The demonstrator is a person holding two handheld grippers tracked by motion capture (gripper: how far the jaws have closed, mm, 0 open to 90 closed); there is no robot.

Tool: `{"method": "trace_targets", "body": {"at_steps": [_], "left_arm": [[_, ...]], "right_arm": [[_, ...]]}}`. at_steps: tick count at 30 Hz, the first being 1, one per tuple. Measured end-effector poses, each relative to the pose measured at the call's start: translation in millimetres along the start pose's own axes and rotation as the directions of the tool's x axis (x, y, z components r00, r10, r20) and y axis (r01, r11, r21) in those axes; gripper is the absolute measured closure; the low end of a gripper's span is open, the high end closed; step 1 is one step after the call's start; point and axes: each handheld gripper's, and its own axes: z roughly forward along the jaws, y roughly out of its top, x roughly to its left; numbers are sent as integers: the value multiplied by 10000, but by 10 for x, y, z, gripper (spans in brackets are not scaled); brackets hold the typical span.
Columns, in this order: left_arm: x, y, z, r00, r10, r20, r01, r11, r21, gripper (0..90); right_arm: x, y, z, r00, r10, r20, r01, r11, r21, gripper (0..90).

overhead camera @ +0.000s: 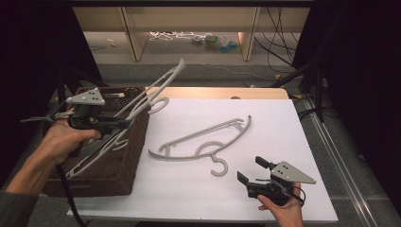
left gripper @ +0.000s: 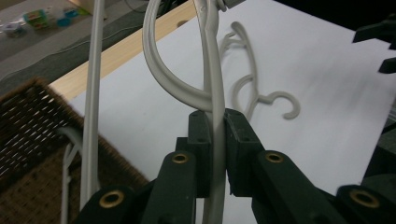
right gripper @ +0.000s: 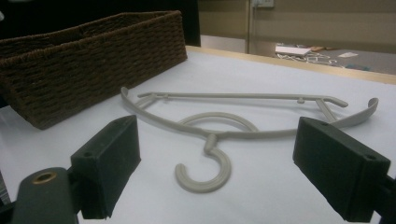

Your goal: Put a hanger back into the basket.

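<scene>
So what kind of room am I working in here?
Likely a lab or workshop test bench: a white-covered table, loose cables on the floor behind, and black curtains at the sides.

Open table (overhead camera: 265, 123) around the flat hanger (overhead camera: 203, 142); basket (overhead camera: 118, 161) blocks the left.

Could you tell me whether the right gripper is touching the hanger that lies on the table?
Apart. The right gripper view shows the right gripper with jaws wide open and white table between them and the hanger; the high view shows the same gap.
</scene>
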Motion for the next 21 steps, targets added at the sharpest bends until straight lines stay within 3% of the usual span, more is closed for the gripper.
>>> {"method": "trace_targets", "body": {"at_steps": [5,10,21], "left_arm": [[125,-195,-160,9993,-139,-356,142,9999,61,817],[225,-363,-278,9967,-310,-751,336,9989,325,816],[363,-622,-350,9919,-539,-1153,604,9967,539,817]], "right_arm": [[-2,4,-12,9999,-36,145,33,9998,186,157],[5,-5,13,10000,-14,73,15,10000,-62,157],[3,-5,11,9999,-26,152,26,10000,-5,157]]}}
